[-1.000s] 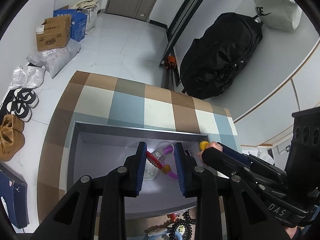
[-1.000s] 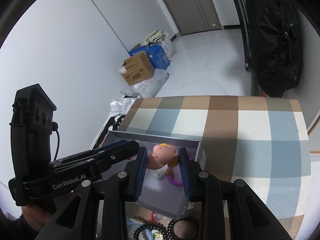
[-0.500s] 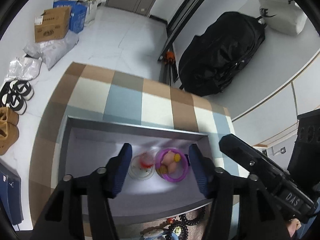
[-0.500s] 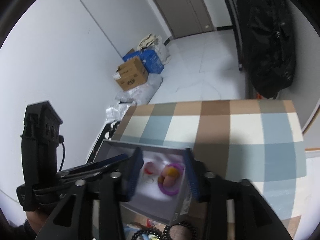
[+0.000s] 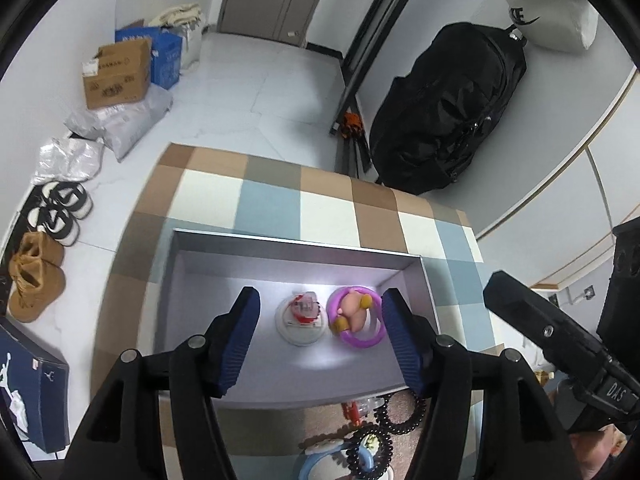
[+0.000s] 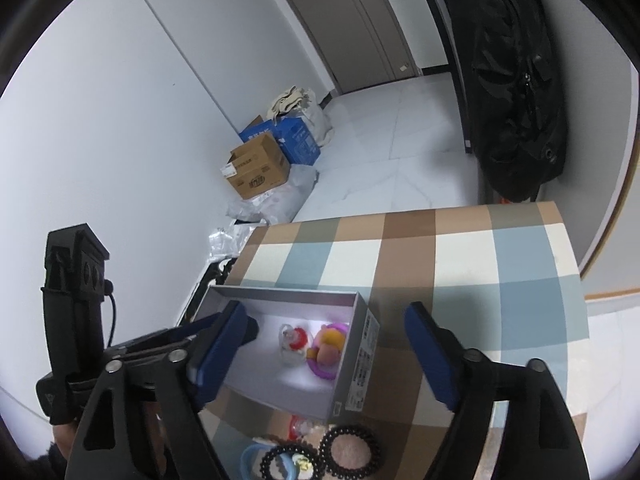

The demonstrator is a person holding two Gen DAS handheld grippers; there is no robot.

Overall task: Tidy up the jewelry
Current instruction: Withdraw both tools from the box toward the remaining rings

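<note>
left gripper (image 5: pixel 318 334) jaws wide, empty | right gripper (image 6: pixel 326 344) jaws wide, empty | handle (image 5: pixel 616 390) reads "DAS"

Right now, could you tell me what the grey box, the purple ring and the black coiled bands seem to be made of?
Grey box: likely cardboard with a matte coat; thin straight walls, and a printed label on its end in the right wrist view. Purple ring: probably smooth, slightly glossy plastic with even colour. Black coiled bands: seemingly shiny plastic or rubbery spiral cord, with light glinting on the coils.
</note>
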